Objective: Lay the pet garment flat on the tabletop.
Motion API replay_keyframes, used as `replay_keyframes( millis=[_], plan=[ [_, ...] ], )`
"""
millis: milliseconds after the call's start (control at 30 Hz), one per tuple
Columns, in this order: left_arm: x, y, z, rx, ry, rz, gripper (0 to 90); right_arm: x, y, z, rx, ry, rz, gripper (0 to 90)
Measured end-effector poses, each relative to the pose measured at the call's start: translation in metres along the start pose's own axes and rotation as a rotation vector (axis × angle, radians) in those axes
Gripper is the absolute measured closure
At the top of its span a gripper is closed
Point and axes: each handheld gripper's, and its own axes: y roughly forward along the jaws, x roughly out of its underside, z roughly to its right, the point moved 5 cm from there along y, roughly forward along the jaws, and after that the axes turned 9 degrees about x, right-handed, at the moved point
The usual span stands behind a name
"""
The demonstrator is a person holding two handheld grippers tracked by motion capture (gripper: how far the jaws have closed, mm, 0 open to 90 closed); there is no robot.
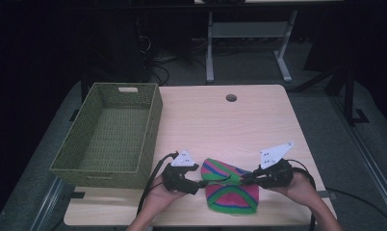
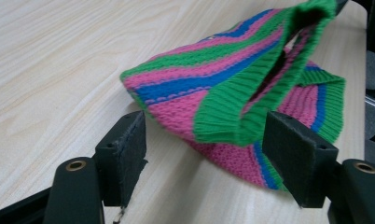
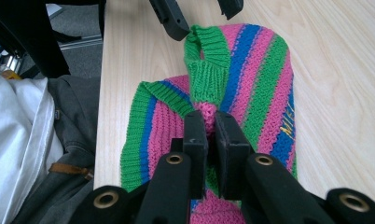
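A knitted hat (image 1: 230,187) striped in pink, green and blue lies near the table's front edge, between my two grippers. My right gripper (image 1: 244,179) is shut on the hat (image 3: 251,79), pinching a fold of pink and green knit and lifting it off the table. My left gripper (image 1: 201,183) is open at the hat's left side. In the left gripper view the raised green cuff of the hat (image 2: 232,93) hangs between its spread pads (image 2: 129,149) without being gripped.
A green woven basket (image 1: 109,134) stands empty on the table's left part. The light wooden table (image 1: 220,120) has a round cable hole (image 1: 231,97) near its far edge. A desk frame stands on the floor beyond.
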Motion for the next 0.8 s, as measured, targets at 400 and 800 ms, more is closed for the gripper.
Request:
replay_keyframes(
  millis=[400,800],
  plan=[
    [0.001,0.016,0.005,0.102,0.036,-0.053,64.4,0.005,-0.003,0.001,-0.002,0.006,0.012,83.5],
    [0.001,0.023,0.016,0.086,0.161,-0.124,58.2,0.008,-0.007,0.003,0.009,-0.003,0.016,83.5]
  ],
)
